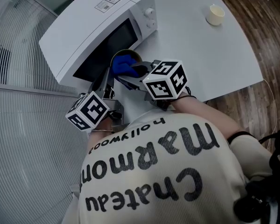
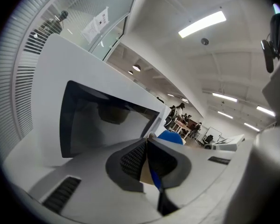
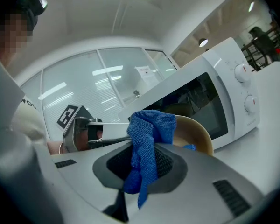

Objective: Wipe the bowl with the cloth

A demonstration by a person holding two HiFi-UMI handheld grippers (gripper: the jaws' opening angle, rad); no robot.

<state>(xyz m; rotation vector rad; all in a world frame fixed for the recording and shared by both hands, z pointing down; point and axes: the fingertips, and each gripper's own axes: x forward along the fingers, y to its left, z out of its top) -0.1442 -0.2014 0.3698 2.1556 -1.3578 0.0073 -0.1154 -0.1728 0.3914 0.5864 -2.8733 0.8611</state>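
**Spotter A:** Your left gripper (image 2: 147,161) is pinched shut on the thin rim of the smooth tan round bowl (image 3: 194,133). You're holding it just in front of the glossy white microwave (image 1: 95,20).

**Spotter B:** And your right gripper (image 3: 141,158) is clamped on the blue knit-textured cloth (image 3: 148,127). There's a ribbed black pad on either side, with the fabric bunched above the jaws and a tail hanging below.

**Spotter A:** The cloth sits right at the bowl's near rim, and a scrap of blue shows down inside the bowl.

**Spotter B:** The microwave door is dark and reflective, with round white knobs (image 1: 150,12) stacked at its end. There's a paper label (image 1: 111,0) on top, but the print is too small to read.

**Spotter A:** What does read is the black lettering on your cream shirt (image 1: 177,181): "Chateau Marmont", with "hollywood" smaller beside it.

**Spotter B:** Out on the matte white tabletop (image 1: 210,55) there's a small cream cup (image 1: 215,14), well apart from your bowl.
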